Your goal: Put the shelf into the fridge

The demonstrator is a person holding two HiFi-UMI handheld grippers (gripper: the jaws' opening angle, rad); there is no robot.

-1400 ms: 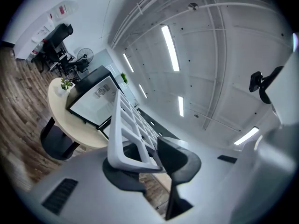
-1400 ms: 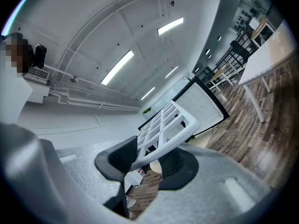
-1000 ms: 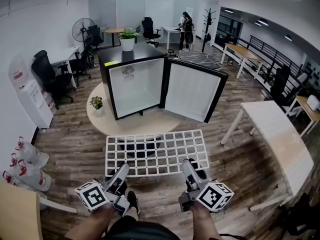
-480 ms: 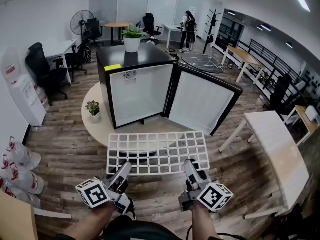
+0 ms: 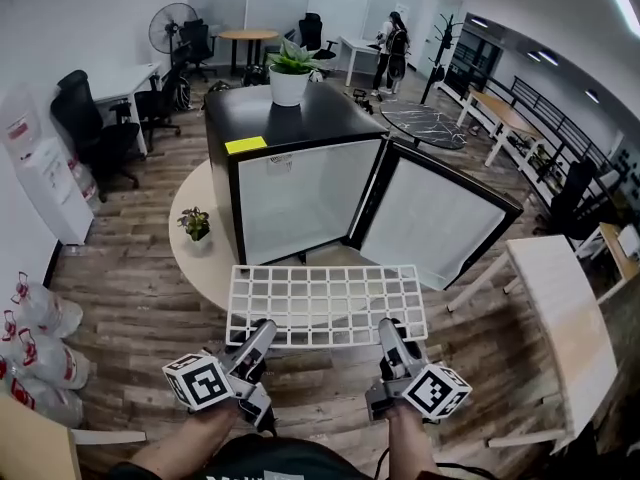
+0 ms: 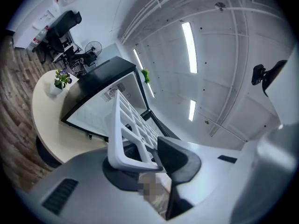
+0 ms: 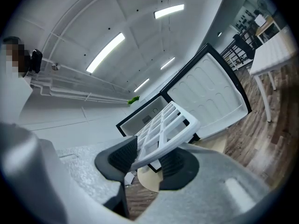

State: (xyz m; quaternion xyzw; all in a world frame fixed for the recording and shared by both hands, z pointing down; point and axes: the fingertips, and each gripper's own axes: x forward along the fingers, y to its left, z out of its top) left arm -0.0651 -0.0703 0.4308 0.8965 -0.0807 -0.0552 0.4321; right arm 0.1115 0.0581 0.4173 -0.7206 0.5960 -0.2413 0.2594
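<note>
Clamping white shelf point(image 5: 325, 303) near edge: left tool point(image 5: 262, 330), right tool point(image 5: 389, 330); fridge point(image 5: 300, 198) open ahead.

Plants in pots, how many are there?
2. One big plant stands on top of the fridge; one small plant sits on the round table beside it. More may be hidden.

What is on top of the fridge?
A potted plant stands at the back of the fridge top, a yellow label lies near its front left corner. Anything behind the pot is hidden.
</note>
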